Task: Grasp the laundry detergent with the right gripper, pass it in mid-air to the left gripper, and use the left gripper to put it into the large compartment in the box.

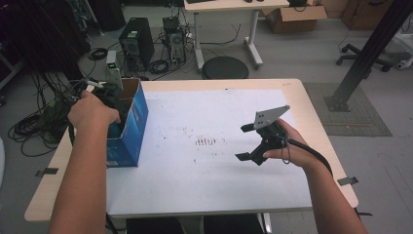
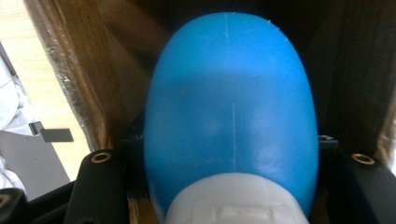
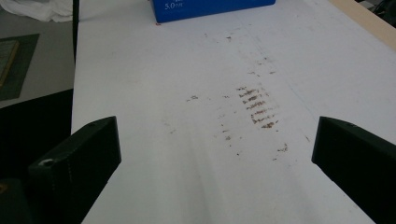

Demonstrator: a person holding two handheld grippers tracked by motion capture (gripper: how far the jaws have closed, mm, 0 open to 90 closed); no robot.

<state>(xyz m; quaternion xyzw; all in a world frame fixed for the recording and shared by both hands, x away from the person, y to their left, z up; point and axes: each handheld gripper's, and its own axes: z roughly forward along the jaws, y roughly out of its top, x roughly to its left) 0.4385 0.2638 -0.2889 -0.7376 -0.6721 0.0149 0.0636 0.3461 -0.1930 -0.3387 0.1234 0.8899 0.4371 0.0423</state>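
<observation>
Left hand point(image 1: 90, 113) plunged into the open top of a blue cardboard box point(image 1: 130, 127), sitting at about 9 o'clock on the table point(image 1: 307, 105), right by its left edge. Left gripper down inside there, mostly buried behind the hand in the high view. From the left gripper view: jaws clamped on either flank of a blue bottle point(image 2: 232, 126), smooth rounded body, white cap point(image 2: 236, 200) pointing back toward the camera at 6 o'clock. Brown inner walls of the box all around the bottle, taped flap edge off at 10 o'clock. So bottle = inside the box, held tight, not out yet.

Right gripper point(image 1: 248, 142) over at roughly 3 o'clock on the table, well apart from the box, hovering above the white sheet point(image 1: 204, 185). Jaws spread wide, nothing between them. Grey three-cornered plate on top, tilted, cable trailing back along the wrist. Right hand point(image 1: 292, 146) wrapped around the handle.

Right gripper view: both black jaws far apart at the bottom corners, bare white sheet between, a patch of brownish smudges point(image 3: 256, 106) at around 1 o'clock from centre, box's blue side up at 12 o'clock with white print, partly cut off by the frame edge.
</observation>
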